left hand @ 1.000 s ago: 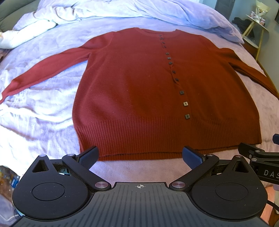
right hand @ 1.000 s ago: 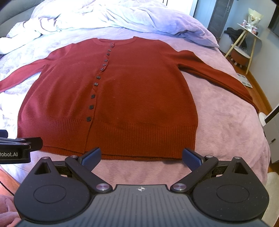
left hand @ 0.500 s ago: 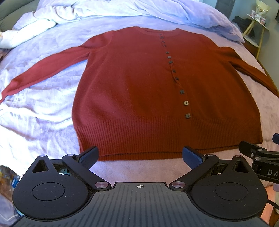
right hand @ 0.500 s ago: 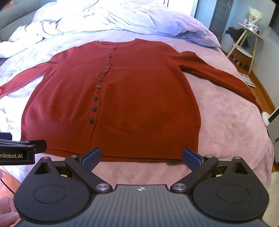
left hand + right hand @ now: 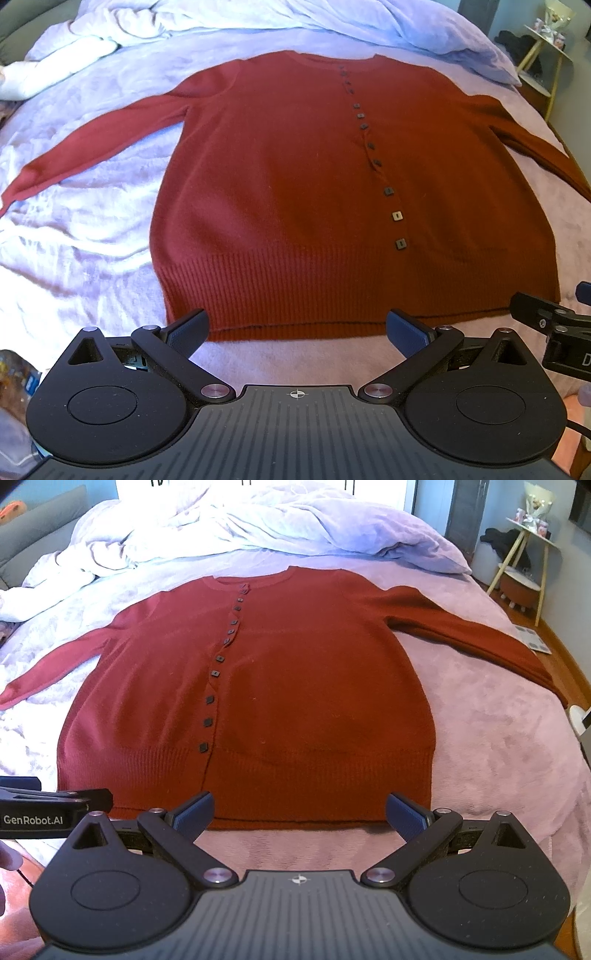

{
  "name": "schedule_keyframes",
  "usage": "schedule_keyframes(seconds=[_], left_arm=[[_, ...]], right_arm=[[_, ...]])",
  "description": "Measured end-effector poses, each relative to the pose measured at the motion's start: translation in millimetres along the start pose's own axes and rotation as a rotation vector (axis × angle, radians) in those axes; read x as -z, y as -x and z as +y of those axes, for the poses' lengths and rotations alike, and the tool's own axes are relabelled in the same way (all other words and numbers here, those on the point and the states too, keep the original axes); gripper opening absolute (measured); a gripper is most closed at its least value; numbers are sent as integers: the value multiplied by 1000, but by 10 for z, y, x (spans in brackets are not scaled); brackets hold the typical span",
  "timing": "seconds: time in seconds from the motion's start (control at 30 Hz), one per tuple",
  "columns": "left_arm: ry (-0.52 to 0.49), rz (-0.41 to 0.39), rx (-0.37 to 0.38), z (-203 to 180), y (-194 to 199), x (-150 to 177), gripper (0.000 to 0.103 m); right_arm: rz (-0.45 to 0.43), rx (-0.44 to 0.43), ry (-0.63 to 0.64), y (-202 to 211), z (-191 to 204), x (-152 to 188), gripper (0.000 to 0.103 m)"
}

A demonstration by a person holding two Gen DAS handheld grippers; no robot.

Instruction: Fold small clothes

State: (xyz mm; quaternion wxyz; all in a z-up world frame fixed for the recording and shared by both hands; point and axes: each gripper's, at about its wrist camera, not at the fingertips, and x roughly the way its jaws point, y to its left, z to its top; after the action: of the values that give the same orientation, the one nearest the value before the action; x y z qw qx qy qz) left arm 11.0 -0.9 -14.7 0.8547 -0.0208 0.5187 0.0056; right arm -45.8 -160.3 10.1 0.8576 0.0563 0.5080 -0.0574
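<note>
Your left tongs [image 5: 297, 328] and right tongs [image 5: 300, 810] hover apart and empty at lower frame, before the cardigan [image 5: 258, 701] spread flat on the bed [image 5: 498, 731].

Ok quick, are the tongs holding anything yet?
Left tongs: open, holding nothing, near the cardigan's hem.
Right tongs: open, holding nothing.

- A home bedroom: a wide bed [image 5: 498, 738] under a pinkish-lilac plush cover fills both views.
- A rumpled pale duvet [image 5: 258, 524] is heaped at its far end.
- A small side table [image 5: 532, 554] on slanted wooden legs stands by the wall, holding a bouquet.
- Wooden floor [image 5: 565, 642] shows beside the bed.
- A grey sofa [image 5: 33, 550] edge appears far left.
</note>
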Motion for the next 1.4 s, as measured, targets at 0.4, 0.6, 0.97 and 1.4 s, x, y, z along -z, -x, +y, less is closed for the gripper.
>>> schedule_keyframes(seconds=[0.4, 0.6, 0.97, 1.4], left_arm=[[-4, 25, 15, -28, -111, -61, 103], [15, -14, 42, 15, -202, -236, 103], [76, -72, -3, 2, -738, -664, 103], [123, -2, -23, 82, -1131, -773, 103]], right_arm=[[-31, -173, -167, -159, -280, 83, 99], [-91, -260, -332, -356, -698, 167, 99], [-318, -141, -773, -782, -2422, -309, 79], [-474, -159, -1381, -1689, -3917, -354, 24]])
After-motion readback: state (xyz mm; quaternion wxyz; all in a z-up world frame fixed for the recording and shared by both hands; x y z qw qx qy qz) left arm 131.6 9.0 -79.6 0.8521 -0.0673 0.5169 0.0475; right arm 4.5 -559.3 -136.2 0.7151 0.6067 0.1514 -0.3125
